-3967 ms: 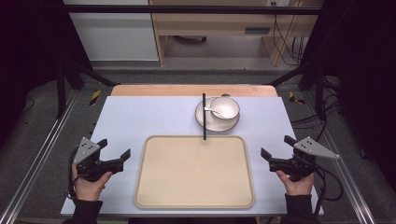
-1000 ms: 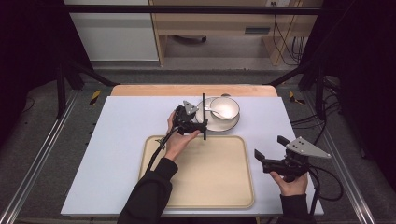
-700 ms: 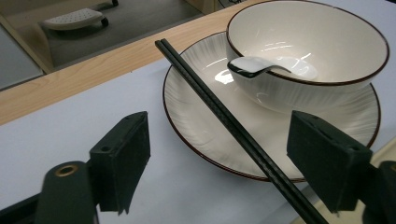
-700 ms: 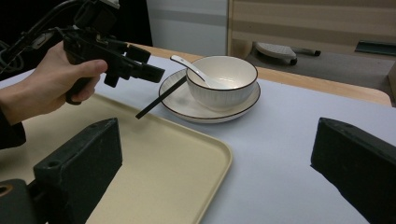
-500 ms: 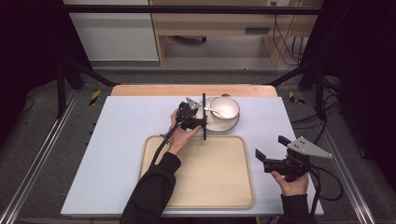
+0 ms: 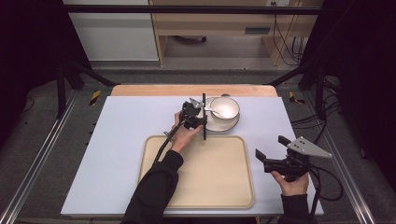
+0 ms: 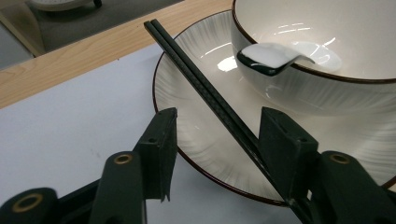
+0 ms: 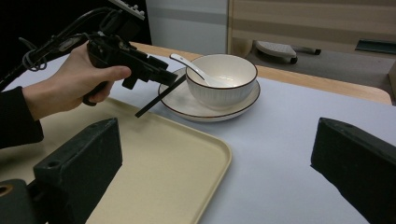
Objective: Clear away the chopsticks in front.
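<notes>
White bowl [image 6: 224,107] on plate [image 6: 219,122], spoon [image 6: 214,110] resting inside. Black chopsticks [image 7: 210,95] lying across plate rim, between left gripper [image 7: 217,140] jaws, spread, not clamped. Barely nudged closer than half a second ago. Right gripper [image 6: 270,151] open beside empty beige tray [image 6: 154,186].

My chopsticks [image 7: 210,95] are black; the bowl [image 7: 327,56] and plate [image 7: 196,126] are ribbed white with dark brown rims, the tray [image 6: 219,177] plain beige, the tabletop [image 6: 121,135] pale lilac.
</notes>
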`<state>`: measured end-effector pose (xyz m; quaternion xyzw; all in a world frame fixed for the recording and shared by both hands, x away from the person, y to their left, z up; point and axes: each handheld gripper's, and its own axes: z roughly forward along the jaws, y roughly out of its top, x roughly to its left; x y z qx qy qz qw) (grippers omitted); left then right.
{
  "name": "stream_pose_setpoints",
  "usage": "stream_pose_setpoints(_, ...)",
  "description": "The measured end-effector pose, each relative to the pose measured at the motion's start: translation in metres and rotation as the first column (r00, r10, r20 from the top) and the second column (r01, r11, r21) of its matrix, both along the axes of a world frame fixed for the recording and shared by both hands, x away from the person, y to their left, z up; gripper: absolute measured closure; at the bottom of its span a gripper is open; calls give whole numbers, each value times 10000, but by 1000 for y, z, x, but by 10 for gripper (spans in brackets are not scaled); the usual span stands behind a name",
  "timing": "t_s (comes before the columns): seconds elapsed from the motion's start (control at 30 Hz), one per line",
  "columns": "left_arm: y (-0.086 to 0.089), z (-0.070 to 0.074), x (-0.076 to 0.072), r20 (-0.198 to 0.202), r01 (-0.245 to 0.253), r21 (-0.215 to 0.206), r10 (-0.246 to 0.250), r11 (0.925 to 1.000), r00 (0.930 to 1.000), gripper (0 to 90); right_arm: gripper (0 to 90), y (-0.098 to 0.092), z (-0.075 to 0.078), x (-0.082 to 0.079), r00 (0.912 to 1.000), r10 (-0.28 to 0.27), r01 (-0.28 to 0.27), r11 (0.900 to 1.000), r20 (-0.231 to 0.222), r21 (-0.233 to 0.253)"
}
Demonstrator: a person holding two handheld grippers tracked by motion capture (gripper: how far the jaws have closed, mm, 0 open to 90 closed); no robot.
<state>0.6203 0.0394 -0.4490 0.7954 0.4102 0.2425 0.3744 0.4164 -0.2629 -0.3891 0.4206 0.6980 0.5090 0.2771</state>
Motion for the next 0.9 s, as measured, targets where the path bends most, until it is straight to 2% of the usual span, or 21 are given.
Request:
stream_pose_setpoints(0.17,0,-1,0,-168,-132,-138,129,9998,9998,563,21,1,-1,0,10000,43,-43,10000,-70,-10)
stream_pose_setpoints(0.27,1,-2,0,-341,-109,-79,107,9999,9994,590,21,1,0,0,10000,26,-26,10000,-85,-8)
stream_pose_setpoints(0.53,0,-3,1,-436,17,-219,-27,9998,9990,698,22,0,0,0,10000,11,-11,10000,-81,0)
stream_pose_setpoints(0.9,-1,-6,1,-445,134,28,-132,9999,9989,778,23,0,0,0,10000,7,-7,10000,-82,8)
